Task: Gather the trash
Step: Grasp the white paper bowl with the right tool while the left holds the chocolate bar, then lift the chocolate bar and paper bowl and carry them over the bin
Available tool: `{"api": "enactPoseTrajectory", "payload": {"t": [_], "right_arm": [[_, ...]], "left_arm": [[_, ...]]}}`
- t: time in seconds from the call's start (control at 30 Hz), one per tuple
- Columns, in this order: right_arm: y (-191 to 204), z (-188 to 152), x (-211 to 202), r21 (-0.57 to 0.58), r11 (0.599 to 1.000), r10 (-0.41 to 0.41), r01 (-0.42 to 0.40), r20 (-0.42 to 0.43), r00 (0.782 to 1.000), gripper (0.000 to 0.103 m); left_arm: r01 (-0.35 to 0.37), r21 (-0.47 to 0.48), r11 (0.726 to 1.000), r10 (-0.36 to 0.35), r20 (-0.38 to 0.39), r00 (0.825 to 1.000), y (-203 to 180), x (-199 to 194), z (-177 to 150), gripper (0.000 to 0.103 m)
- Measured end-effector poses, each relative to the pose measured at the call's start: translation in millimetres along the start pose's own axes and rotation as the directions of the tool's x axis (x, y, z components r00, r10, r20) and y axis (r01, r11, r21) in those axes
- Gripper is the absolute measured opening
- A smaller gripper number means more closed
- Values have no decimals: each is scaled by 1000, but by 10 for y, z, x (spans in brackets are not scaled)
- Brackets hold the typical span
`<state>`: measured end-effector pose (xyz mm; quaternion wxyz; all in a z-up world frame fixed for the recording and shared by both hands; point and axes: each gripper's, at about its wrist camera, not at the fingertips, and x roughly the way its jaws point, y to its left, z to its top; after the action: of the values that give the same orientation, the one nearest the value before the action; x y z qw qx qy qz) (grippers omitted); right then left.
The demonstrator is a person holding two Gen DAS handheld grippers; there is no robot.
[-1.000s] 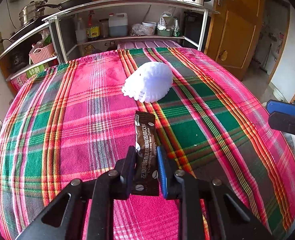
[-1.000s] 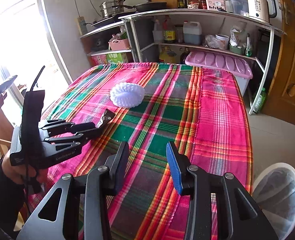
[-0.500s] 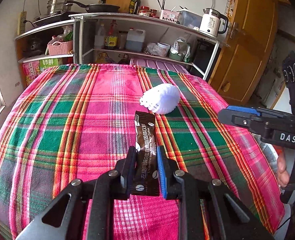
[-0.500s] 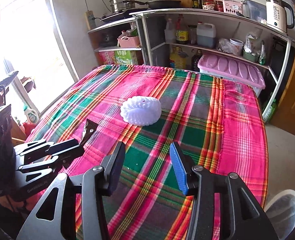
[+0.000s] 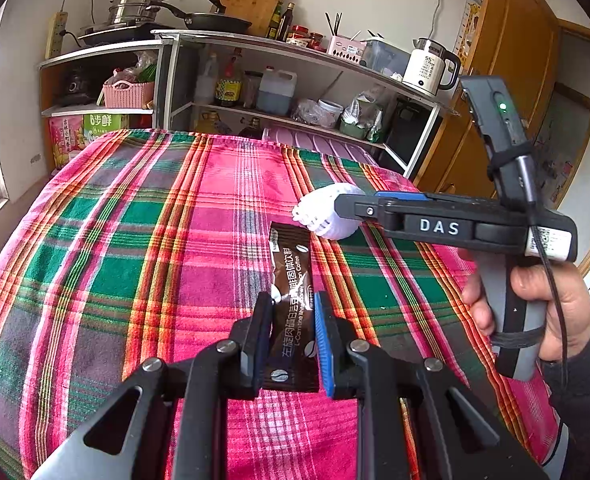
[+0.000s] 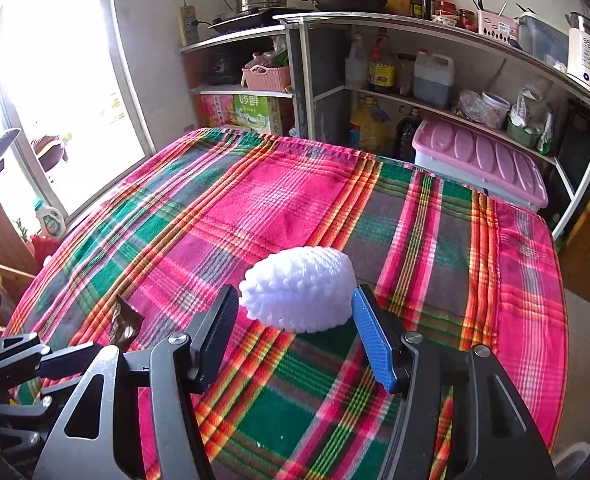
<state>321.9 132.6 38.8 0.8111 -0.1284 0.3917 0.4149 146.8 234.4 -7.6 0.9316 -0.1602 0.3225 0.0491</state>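
Above the tablecloth [image 6: 279, 200], right gripper [image 6: 295, 332] gapes around foam wrap [image 6: 299, 288].

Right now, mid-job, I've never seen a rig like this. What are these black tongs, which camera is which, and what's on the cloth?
No robot: a person holds two handheld tools, each with a fisheye camera looking along its fingers. In the left wrist view, the left gripper is shut on a dark brown coffee sachet. In the right wrist view, the right gripper is open, with a white foam fruit net between its fingers. That net lies on the pink-and-green plaid tablecloth.
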Motion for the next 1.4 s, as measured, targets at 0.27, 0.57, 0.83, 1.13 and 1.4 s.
{"api": "enactPoseTrajectory", "payload": {"t": [0.27,0.57,0.83,1.13,1.4], "right_arm": [[1,116,258,7,1000,-3,3,-26,1000,60],[-37,87,283,19,1000,-13,14,-41,999,19],[-57,8,-25,46,999,1,-1,-2,1000,16],[-75,-305,-679,77,997,6,-11,58,998,16],[-191,-712,-1286,128,992,-3,-11,103,995,16]], "left_arm": [[28,-25,999,-28,-1,1000,85,26,10,22],[19,-27,999,-19,-5,1000,83,36,8,22],[-8,-24,1000,8,-5,1000,35,2,-11,22],[-16,-5,1000,16,-4,1000,-196,-117,-49,22],[2,44,999,-2,9,1000,-619,-271,-105,22]]}}
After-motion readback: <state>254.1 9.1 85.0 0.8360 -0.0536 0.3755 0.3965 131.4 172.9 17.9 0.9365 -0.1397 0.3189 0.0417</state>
